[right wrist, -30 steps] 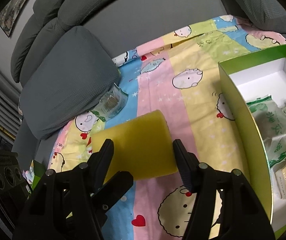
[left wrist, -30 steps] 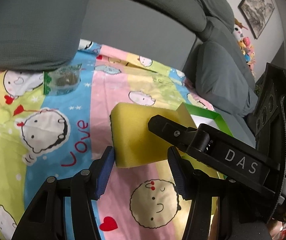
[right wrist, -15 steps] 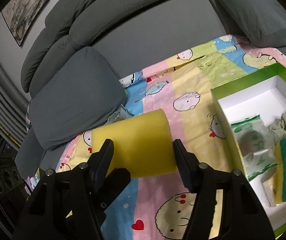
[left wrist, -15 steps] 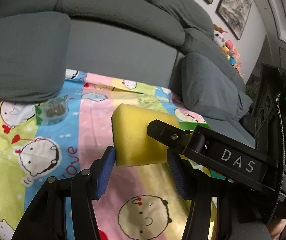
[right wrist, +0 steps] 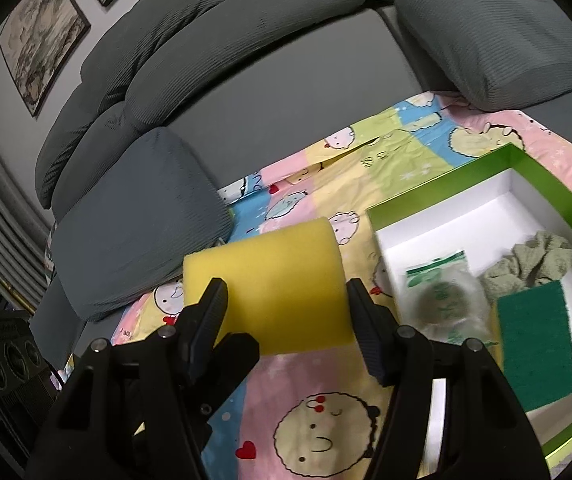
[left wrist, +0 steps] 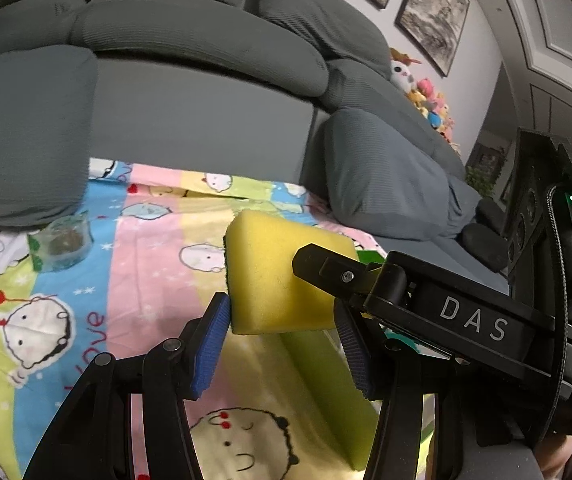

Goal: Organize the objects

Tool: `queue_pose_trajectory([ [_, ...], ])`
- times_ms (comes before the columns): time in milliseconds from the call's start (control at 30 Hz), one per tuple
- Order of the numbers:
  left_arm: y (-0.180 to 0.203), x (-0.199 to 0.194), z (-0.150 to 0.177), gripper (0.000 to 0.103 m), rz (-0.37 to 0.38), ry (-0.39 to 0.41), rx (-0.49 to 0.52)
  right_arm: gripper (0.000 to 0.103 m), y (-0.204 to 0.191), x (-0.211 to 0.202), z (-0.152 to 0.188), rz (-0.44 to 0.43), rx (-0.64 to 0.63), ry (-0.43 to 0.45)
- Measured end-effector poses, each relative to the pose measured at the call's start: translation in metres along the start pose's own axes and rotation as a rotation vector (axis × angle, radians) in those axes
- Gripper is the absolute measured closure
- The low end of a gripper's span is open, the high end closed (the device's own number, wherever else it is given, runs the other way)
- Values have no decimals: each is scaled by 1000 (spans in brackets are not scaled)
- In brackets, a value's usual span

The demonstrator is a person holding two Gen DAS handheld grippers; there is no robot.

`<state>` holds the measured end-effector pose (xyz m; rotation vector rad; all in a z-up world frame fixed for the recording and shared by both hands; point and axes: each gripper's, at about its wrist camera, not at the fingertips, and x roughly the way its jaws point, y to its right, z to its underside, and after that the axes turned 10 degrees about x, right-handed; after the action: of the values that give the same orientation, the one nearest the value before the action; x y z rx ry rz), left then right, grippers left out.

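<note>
Green box, rag (crumpled), sponge inside

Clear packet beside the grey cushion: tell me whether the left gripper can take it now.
Probably not yet. The clear packet lies uncovered on the sheet, but the left gripper is shut on the yellow sponge, shared with the right gripper. It would have to let go first.

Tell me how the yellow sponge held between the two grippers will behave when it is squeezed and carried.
The yellow sponge looks like soft open foam, so it probably compresses and bends under the pads rather than slipping. It bows into a curve in the right gripper, suggesting floppiness. Lifted clear of the blanket by light grips, including the left gripper, it seems light.
</note>
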<state>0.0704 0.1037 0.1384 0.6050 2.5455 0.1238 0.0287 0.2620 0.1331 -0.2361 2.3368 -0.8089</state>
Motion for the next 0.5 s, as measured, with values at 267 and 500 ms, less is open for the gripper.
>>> queue_pose_trajectory([
  [267, 25, 14, -2, 48, 53, 11, 33, 41, 18, -17, -10, 41, 24, 41],
  [500, 40, 27, -3, 48, 87, 3, 47, 41, 37, -27, -17, 81, 58, 58],
])
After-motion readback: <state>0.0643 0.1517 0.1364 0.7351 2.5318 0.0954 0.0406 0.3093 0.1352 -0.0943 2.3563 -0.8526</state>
